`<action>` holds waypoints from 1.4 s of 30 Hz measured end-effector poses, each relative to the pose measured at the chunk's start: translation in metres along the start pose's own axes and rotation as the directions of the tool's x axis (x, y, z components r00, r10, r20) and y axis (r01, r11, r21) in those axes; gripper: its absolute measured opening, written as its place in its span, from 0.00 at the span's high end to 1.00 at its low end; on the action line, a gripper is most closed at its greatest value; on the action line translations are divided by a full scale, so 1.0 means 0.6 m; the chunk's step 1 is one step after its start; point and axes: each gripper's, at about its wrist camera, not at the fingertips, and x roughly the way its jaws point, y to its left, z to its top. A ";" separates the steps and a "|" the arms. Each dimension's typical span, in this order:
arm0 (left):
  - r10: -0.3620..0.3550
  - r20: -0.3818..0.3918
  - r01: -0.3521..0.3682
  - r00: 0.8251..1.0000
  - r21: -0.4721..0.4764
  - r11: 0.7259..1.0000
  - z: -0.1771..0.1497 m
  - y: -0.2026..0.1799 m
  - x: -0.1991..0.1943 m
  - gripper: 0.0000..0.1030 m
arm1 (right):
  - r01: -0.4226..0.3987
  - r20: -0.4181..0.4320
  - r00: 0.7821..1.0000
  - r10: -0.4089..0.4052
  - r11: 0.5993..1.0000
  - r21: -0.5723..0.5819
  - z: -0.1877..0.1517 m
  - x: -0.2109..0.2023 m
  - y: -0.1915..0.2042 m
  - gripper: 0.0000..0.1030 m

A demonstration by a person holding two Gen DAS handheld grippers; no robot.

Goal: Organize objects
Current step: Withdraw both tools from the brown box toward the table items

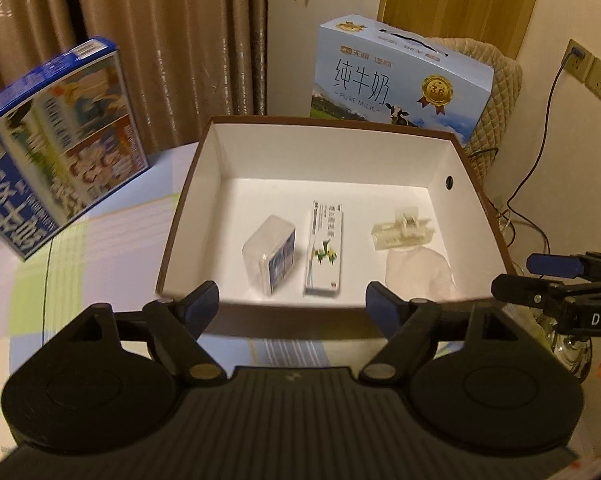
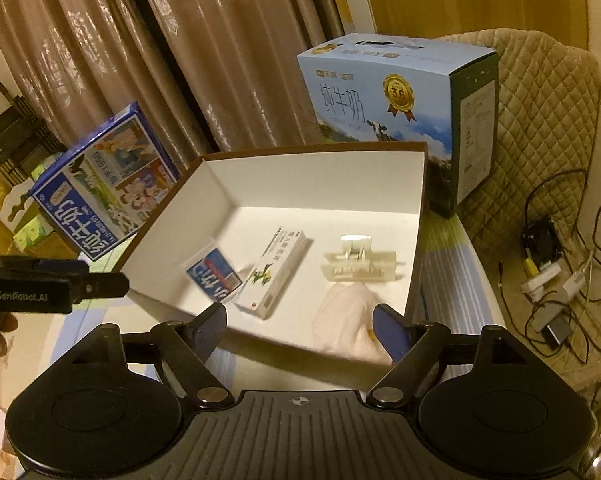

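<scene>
A brown box with a white inside (image 1: 320, 152) (image 2: 320, 184) stands on the table. In it lie a clear plastic case with a blue label (image 1: 270, 254) (image 2: 214, 270), a long white carton with a yellow flower print (image 1: 324, 252) (image 2: 274, 272), a clear plastic clip (image 1: 402, 232) (image 2: 358, 266) and a crumpled white bag (image 1: 418, 272) (image 2: 344, 324). My left gripper (image 1: 291, 302) hangs open over the box's near wall, nothing between its fingers. My right gripper (image 2: 300, 318) is open too, above the near right corner by the white bag, which it does not grip. Each gripper shows at the edge of the other's view.
A light-blue milk carton case (image 1: 396, 76) (image 2: 380, 92) stands behind the box. A dark-blue milk case (image 1: 52, 140) (image 2: 104, 184) lies to the left on the checked tablecloth (image 1: 100, 260). A quilted chair (image 2: 540, 120), floor cables (image 2: 548, 272) and curtains surround the table.
</scene>
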 end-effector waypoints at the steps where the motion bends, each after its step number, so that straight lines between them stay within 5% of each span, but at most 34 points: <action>1: 0.002 0.001 -0.002 1.000 -0.007 1.000 -0.008 0.000 -0.010 0.24 | -0.001 0.002 1.000 0.001 1.000 0.001 -0.004 -0.007 0.002 0.24; 21: 0.052 -0.015 -0.053 0.999 -0.072 0.996 -0.151 -0.010 -0.130 0.20 | -0.008 -0.017 1.000 0.007 0.999 -0.042 -0.094 -0.113 0.062 0.23; 42: 0.116 -0.081 -0.126 0.990 -0.139 0.982 -0.277 0.008 -0.178 0.20 | 0.013 -0.065 0.998 -0.020 0.993 -0.114 -0.185 -0.162 0.091 0.23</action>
